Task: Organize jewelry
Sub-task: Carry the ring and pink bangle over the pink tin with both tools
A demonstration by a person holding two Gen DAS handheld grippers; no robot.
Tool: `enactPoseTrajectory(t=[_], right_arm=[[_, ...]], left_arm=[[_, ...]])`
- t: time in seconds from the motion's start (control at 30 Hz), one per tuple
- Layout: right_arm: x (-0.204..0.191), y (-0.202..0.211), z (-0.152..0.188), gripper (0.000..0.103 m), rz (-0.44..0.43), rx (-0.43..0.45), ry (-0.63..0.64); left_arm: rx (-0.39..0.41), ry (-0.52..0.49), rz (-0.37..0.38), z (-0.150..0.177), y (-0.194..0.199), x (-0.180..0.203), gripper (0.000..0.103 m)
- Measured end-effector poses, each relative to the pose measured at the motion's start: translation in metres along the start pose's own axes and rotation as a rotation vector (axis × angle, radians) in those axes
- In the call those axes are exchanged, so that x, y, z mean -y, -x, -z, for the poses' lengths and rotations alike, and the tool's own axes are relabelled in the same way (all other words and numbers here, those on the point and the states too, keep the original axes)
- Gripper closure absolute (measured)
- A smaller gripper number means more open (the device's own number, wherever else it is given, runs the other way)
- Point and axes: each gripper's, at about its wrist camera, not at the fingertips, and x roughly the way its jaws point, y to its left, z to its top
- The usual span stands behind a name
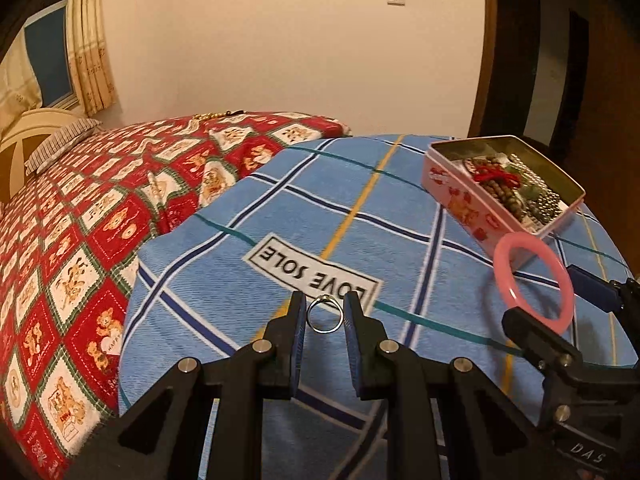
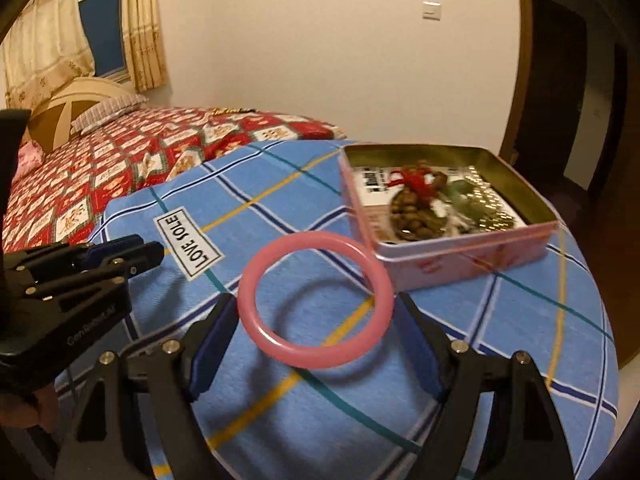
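Observation:
My left gripper (image 1: 325, 314) is shut on a small silver ring (image 1: 325, 315), held upright between its pads above the blue checked blanket (image 1: 280, 208). My right gripper (image 2: 316, 320) is shut on a pink bangle (image 2: 316, 299), gripped across its width just above the blanket. The bangle (image 1: 534, 282) and the right gripper (image 1: 560, 320) also show at the right of the left wrist view. An open pink tin (image 2: 460, 256) with bead bracelets and chains inside stands just beyond the bangle. In the right wrist view the left gripper (image 2: 132, 256) sits at the left.
The blanket covers a rounded surface beside a bed with a red patterned quilt (image 1: 100, 220). A gold bead string (image 1: 212, 116) lies at the quilt's far edge. A wooden door frame (image 2: 516, 60) and a dark doorway stand behind the tin.

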Motion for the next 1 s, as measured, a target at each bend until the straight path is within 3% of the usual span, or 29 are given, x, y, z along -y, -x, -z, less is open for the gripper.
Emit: enactPoseTrajectory(t=[1.0], right_arm=[[0.079,0.046,0.014,0.022,0.173,0.118,-0.205]], left_arm=[[0.041,-0.123,0.143,0.002,0.007,0.097,0.084]])
